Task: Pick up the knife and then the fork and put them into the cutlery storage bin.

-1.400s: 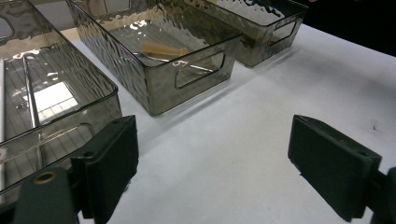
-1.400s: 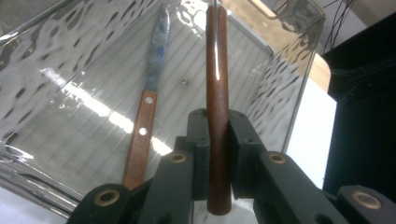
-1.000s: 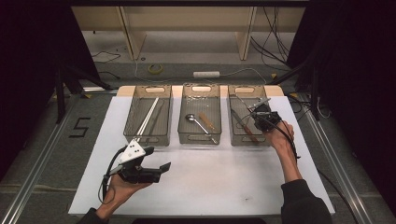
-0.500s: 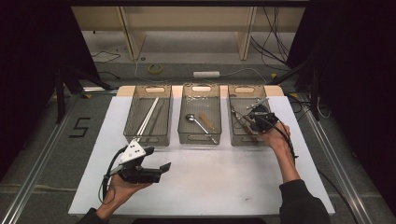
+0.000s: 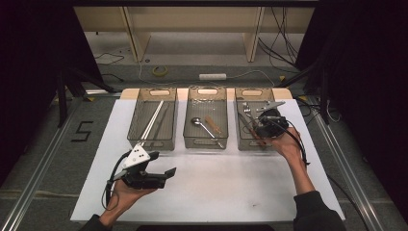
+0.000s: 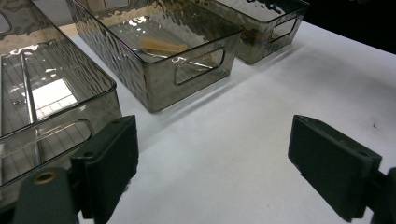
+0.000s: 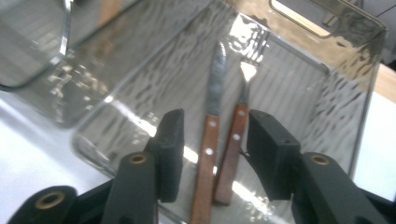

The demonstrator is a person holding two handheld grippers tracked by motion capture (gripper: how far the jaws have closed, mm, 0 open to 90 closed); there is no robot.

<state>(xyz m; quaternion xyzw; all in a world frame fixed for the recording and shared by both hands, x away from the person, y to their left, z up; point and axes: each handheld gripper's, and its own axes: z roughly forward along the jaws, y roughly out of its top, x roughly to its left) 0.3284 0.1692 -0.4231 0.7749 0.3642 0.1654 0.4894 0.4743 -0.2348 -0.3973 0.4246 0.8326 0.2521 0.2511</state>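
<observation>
While a taped "5" (image 5: pixel 82 131) marks the floor, both tongs (image 6: pixel 212 172) (image 7: pixel 215 154) stand apart, the right's just widened.

A single black numeral "5" (image 5: pixel 82 131), drawn in blocky strokes, stands on the grey floor mat (image 5: pixel 43 159) left of the white table sheet; nothing else is legible.

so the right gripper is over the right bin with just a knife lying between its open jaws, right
Not quite: the right gripper is over the right bin with open jaws, which have just been opening, but two things lie between them, a knife and a fork side by side. The right gripper view shows it.
</observation>
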